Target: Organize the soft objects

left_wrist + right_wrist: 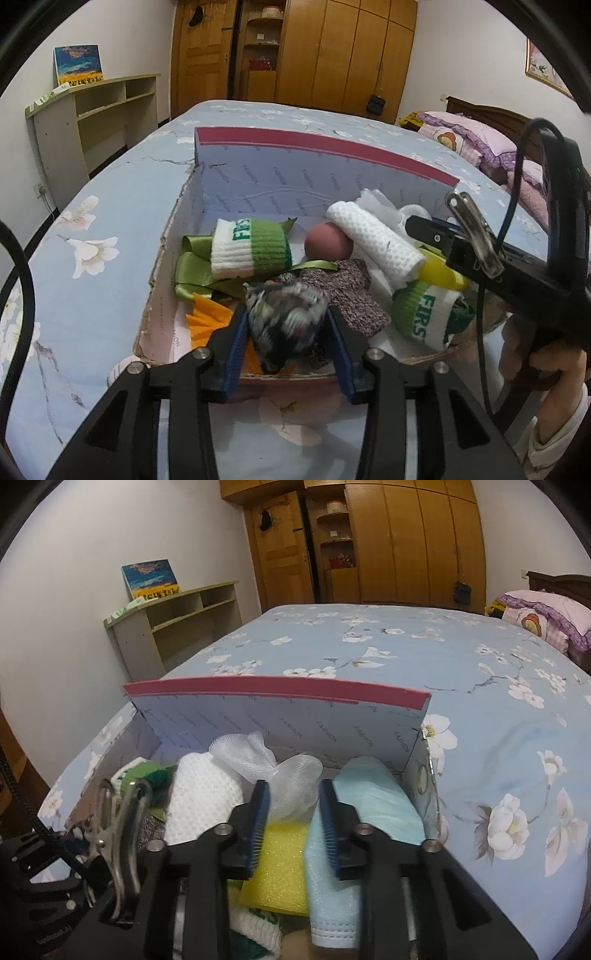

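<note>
An open cardboard box (258, 177) with a red-edged lid (280, 688) sits on the bed and holds soft items. My left gripper (286, 314) is shut on a dark multicoloured soft ball (284, 321), blurred, just above the box's near edge. Inside lie green-white socks (251, 245), a pink ball (327, 242), a rolled white cloth (376, 238), a purple knit piece (351, 295) and green ribbon (192, 269). My right gripper (291, 797) is open over the box's right side, above a yellow sponge (282, 864), white mesh (291, 775) and a light blue cloth (373, 801).
The bed has a blue floral sheet (480, 686). Pink pillows (472, 136) lie at its head. A low shelf (103, 110) stands by the left wall and wooden wardrobes (332, 48) stand behind. Orange scraps (207, 317) lie in the box's near left corner.
</note>
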The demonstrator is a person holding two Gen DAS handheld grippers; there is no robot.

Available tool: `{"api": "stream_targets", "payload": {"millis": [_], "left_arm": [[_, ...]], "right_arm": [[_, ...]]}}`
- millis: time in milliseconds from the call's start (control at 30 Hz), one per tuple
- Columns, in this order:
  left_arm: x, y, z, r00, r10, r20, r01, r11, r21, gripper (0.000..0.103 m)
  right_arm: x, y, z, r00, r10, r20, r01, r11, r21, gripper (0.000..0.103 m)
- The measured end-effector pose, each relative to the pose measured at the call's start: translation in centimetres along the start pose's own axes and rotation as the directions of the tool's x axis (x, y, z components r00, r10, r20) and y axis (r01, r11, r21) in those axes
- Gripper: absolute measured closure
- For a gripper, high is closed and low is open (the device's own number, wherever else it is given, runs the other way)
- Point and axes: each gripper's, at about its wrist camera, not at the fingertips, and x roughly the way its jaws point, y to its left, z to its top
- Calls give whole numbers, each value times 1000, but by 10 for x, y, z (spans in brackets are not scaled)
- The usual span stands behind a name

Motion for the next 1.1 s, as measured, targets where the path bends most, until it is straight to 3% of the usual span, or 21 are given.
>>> {"api": "stream_targets", "payload": {"millis": [200, 400, 533, 1100], "left_arm": [[-1, -3, 1, 1000, 6, 0, -6, 1000, 13, 48], [-9, -5, 3, 1000, 6, 5, -7, 1000, 21, 47], [-19, -7, 5, 1000, 9, 24, -9, 1000, 24, 38], [-61, -16, -4, 999, 2, 54, -3, 1000, 19, 38]], "right_arm": [[-8, 1, 1, 1000, -5, 17, 4, 1000, 14, 59], [-19, 3, 4, 999, -4, 38, 3, 1000, 13, 55], [-29, 5, 7, 999, 0, 50, -2, 1000, 22, 54], [-99, 22, -17, 996, 22, 90, -26, 999, 42, 43]]}}
